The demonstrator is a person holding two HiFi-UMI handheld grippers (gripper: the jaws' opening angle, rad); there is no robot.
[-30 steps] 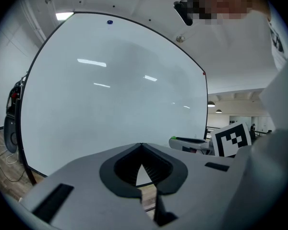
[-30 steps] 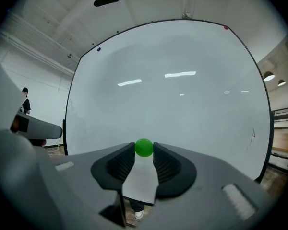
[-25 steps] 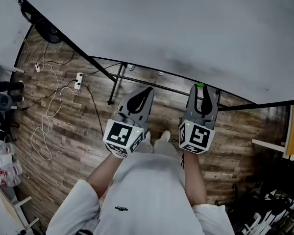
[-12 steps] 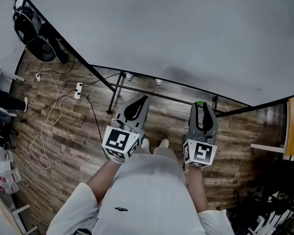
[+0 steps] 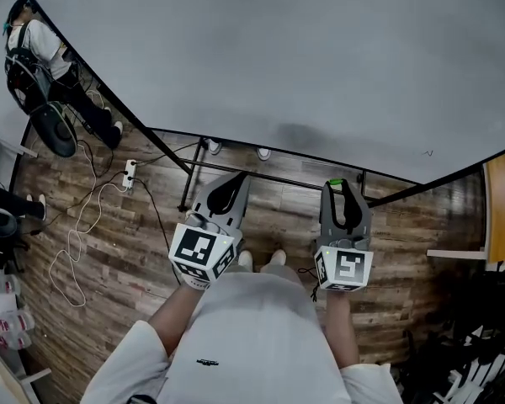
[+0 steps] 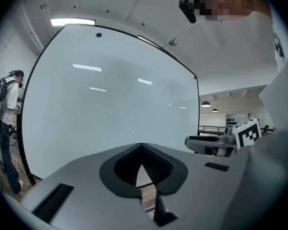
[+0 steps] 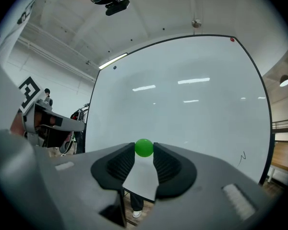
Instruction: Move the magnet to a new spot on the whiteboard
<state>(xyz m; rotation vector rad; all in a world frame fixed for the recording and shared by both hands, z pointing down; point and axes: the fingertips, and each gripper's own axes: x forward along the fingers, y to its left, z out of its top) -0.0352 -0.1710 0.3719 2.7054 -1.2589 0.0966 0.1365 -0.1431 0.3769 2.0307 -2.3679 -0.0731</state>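
Near the lower edge of the whiteboard (image 7: pixel 182 104), holding the green magnet (image 7: pixel 144 147) clamped in the right claw (image 7: pixel 144 152), left claw (image 6: pixel 142 146) closed, empty. Probably mid-carry; next, press it flat onto a bare spot, then release.

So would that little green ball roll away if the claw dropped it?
Probably: the green ball looks round and smooth, so it could roll or slip. It seems small and hard, pinched in the right claw. Against the whiteboard it may stick.
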